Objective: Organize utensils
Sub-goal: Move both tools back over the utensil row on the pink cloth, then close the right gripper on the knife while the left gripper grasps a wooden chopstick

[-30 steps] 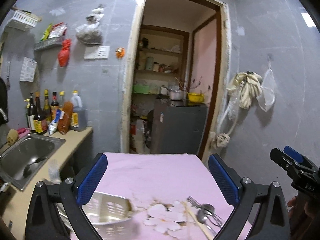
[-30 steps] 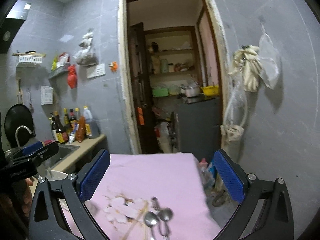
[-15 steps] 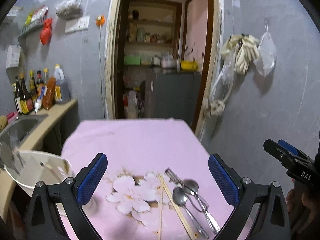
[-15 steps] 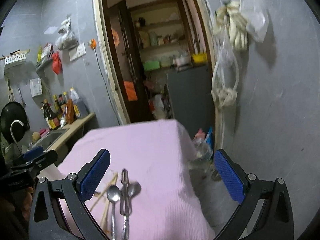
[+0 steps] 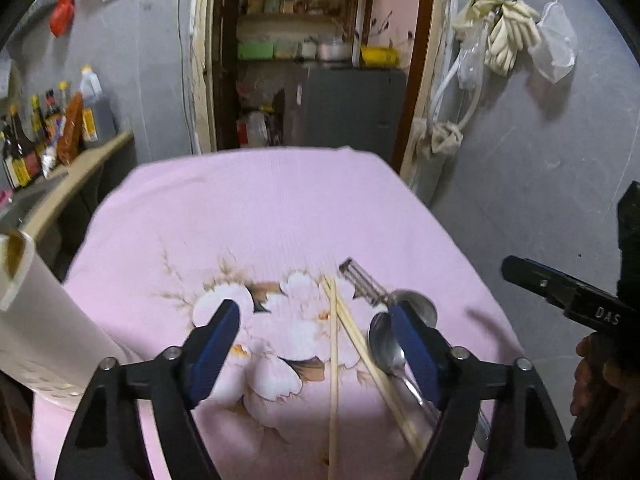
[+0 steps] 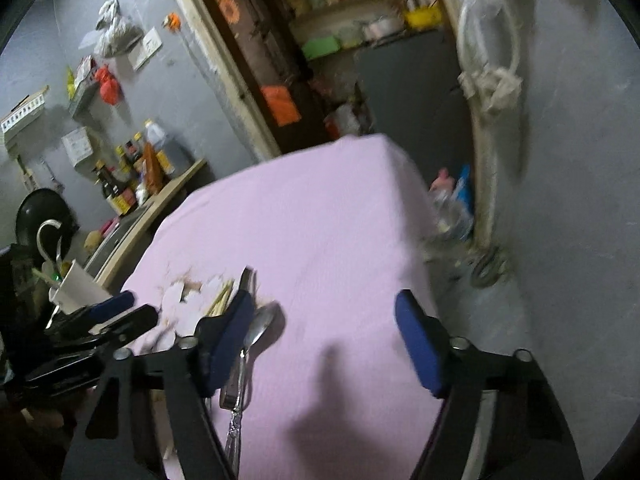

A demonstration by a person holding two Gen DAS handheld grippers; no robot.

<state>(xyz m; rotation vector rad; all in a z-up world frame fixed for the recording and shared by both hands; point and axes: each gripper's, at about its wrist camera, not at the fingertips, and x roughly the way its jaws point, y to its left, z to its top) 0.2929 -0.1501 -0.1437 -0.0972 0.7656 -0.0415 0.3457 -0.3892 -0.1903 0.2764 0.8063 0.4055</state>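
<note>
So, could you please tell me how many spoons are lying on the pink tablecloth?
2. One spoon lies just right of the chopsticks, its bowl beside the left hand-held gripper's right finger. The second spoon lies further right, partly behind that finger. More could be hidden beneath the fingers.

The chopsticks (image 5: 334, 364) run off the bottom edge, perhaps further.

The right gripper (image 6: 326, 334) hangs over a counter covered by a pink cloth (image 6: 320, 216), its jaws apart and just been closing, nothing between them. A spoon (image 6: 258, 326) lies just beside its left pad; chopsticks (image 6: 220, 300) lie nearby.
</note>
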